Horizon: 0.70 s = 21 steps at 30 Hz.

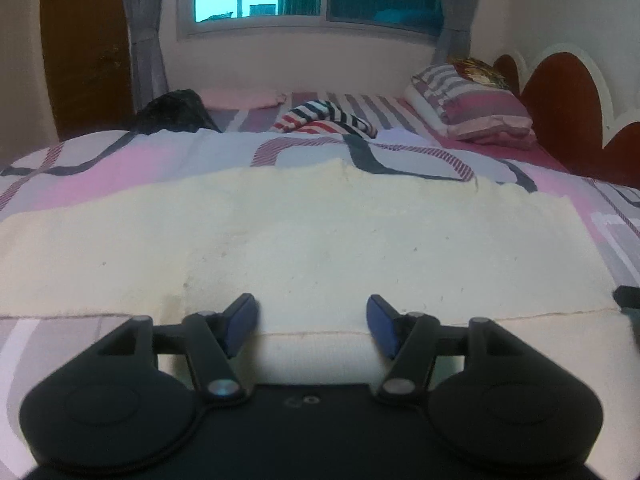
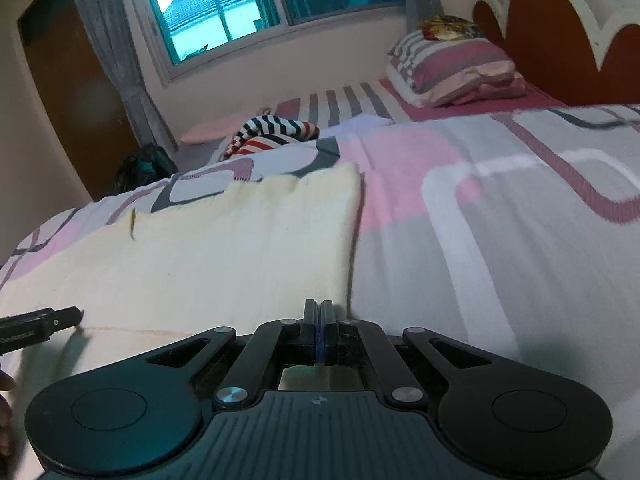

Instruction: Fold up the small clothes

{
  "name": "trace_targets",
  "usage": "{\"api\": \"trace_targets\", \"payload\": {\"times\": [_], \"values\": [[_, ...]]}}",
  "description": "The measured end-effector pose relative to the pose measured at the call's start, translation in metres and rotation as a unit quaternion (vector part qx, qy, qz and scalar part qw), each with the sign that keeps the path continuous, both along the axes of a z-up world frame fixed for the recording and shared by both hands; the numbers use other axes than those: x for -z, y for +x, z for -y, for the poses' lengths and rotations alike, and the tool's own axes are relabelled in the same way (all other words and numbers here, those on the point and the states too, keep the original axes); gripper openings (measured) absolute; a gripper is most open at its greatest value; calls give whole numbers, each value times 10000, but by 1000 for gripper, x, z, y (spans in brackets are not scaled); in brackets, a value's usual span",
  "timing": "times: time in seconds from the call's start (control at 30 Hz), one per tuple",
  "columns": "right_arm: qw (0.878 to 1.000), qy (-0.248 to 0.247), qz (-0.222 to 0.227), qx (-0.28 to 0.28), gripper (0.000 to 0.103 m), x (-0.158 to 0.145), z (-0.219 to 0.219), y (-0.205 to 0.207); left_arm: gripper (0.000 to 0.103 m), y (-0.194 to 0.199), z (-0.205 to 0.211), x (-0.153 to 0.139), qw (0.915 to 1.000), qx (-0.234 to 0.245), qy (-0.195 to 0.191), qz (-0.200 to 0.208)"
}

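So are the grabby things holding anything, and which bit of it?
The right gripper has its jaws shut at the near right corner of the cream cloth; whether the cloth is pinched cannot be told. The left gripper is open over the cloth's near edge, holding nothing.

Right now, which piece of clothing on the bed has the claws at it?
The pale cream cloth spread flat at the near edge. The black, white and red striped garment and the pink one lie farther back, near the window.
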State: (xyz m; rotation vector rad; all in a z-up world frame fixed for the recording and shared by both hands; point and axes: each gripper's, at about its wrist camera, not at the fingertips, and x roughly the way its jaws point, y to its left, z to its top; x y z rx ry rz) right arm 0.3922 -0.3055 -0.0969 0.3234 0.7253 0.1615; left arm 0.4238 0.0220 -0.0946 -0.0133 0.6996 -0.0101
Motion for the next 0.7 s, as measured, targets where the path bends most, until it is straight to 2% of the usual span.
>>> {"api": "trace_targets", "payload": {"times": [0.1, 0.17, 0.2, 0.27, 0.37, 0.43, 0.5, 0.6, 0.7], "values": [[9997, -192, 121, 10, 0, -10, -5, -3, 60, -3, 2, -7, 9998, 25, 103, 139], [9995, -152, 293, -16, 0, -17, -9, -6, 60, -1, 2, -6, 9996, -21, 217, 198], [9995, -137, 291, -19, 0, -15, -11, -5, 61, 5, 0, -1, 9998, 6, 182, 34], [9996, -256, -40, -78, 0, -3, -15, 1, 62, 7, -5, 0, 9999, 0, 116, 32], [9998, -208, 60, -43, 0, -8, -11, -3, 61, -1, -6, -7, 9996, -45, 224, 155], [9996, -142, 234, 39, 0, -12, -7, -8, 61, -1, -13, 1, 9998, -87, 170, -9], [9995, -288, -84, 11, 0, -1, -8, 0, 62, 0, -17, 2, 9999, -108, 42, 19], [9997, -234, -61, 98, 0, -3, -8, 1, 61, -1, -17, -4, 9998, -147, 82, 57], [9995, -226, 171, 127, 0, -9, -10, -3, 62, 0, -18, 0, 9998, -147, 115, 13]]}}
